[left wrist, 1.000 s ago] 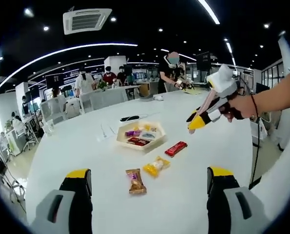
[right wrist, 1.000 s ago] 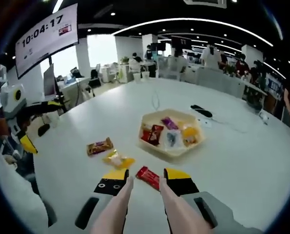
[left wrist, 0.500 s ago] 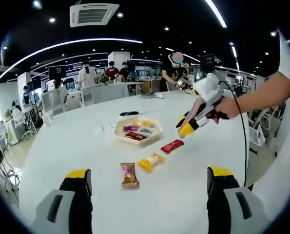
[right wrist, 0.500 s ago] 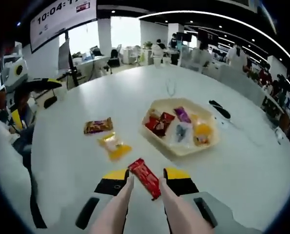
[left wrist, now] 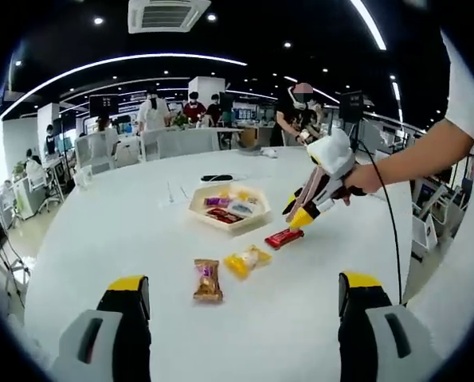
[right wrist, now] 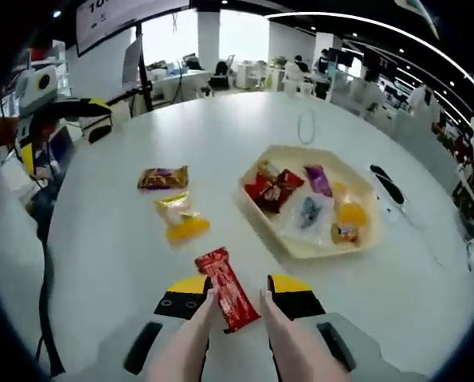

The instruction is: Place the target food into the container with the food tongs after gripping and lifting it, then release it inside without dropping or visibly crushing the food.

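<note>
Since 1 second earlier, your right gripper (right wrist: 235,296) had come down over the red snack bar (right wrist: 227,288), which lay on the white table (right wrist: 125,199) between its narrowly parted tongs, not visibly clamped. Your left gripper (left wrist: 244,306) stood wide, holding nothing. 3 packets lay loose: that bar, 1 yellow packet (right wrist: 181,223) and 1 brown packet (right wrist: 163,177). 1 tray (right wrist: 300,247) sat just beyond, with bare tabletop all around it.
</note>
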